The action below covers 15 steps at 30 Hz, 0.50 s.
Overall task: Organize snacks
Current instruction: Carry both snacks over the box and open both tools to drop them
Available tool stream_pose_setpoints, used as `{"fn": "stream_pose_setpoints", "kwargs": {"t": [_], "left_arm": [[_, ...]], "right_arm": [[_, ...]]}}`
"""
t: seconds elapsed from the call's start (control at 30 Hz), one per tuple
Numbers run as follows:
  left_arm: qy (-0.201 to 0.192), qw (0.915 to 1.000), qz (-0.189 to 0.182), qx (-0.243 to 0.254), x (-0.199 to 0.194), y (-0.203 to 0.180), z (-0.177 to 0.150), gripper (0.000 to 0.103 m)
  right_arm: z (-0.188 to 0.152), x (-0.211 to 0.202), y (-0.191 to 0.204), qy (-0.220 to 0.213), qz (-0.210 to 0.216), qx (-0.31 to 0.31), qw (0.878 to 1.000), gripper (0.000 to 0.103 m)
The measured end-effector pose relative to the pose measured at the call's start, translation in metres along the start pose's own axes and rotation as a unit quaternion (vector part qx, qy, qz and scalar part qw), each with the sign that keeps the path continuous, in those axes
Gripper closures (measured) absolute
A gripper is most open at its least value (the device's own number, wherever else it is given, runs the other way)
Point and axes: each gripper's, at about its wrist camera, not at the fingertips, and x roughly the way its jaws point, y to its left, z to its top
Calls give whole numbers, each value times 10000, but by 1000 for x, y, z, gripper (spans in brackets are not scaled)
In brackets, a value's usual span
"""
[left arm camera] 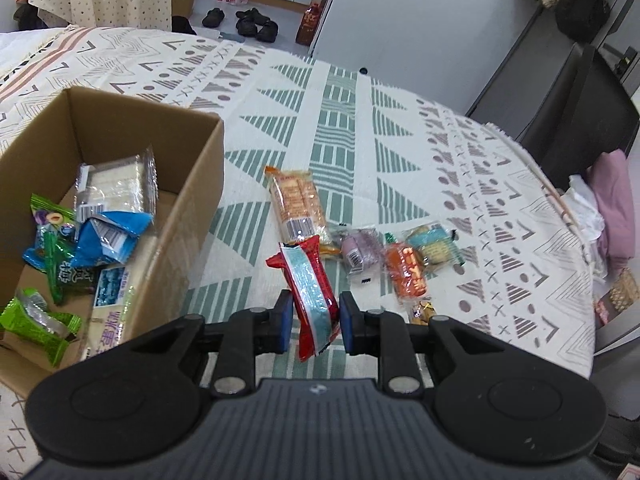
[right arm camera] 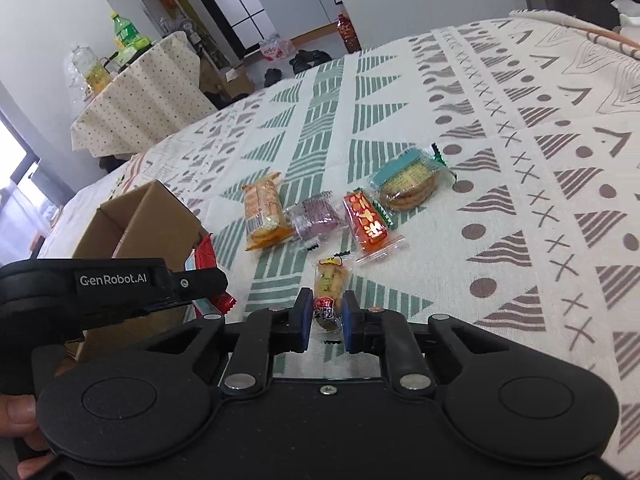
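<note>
Jaws clamp packets; cardboard box (left arm camera: 120,200) beside left.

Black shoes (left arm camera: 240,20) on floor; green bottle (right arm camera: 126,32) on dotted tablecloth (right arm camera: 140,96).

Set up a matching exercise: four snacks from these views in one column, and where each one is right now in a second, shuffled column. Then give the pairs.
Things:
1. red and blue packet
2. small yellow packet
3. bright green packet
4. purple packet

Places:
A. lying loose on the patterned cloth
B. clamped in the right gripper
C. inside the cardboard box
D. clamped in the left gripper

Pairs: 1-D, 2-B, 3-C, 4-A
</note>
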Motion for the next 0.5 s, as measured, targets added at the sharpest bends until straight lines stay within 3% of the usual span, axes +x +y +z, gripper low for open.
{"fn": "stream_pose_setpoints", "kwargs": {"t": [0.5], "left_arm": [[-369,9980,-392,-343,-56,28,11,80]], "right_arm": [[14,-36,58,-503,-127,-274,9983,88]]}}
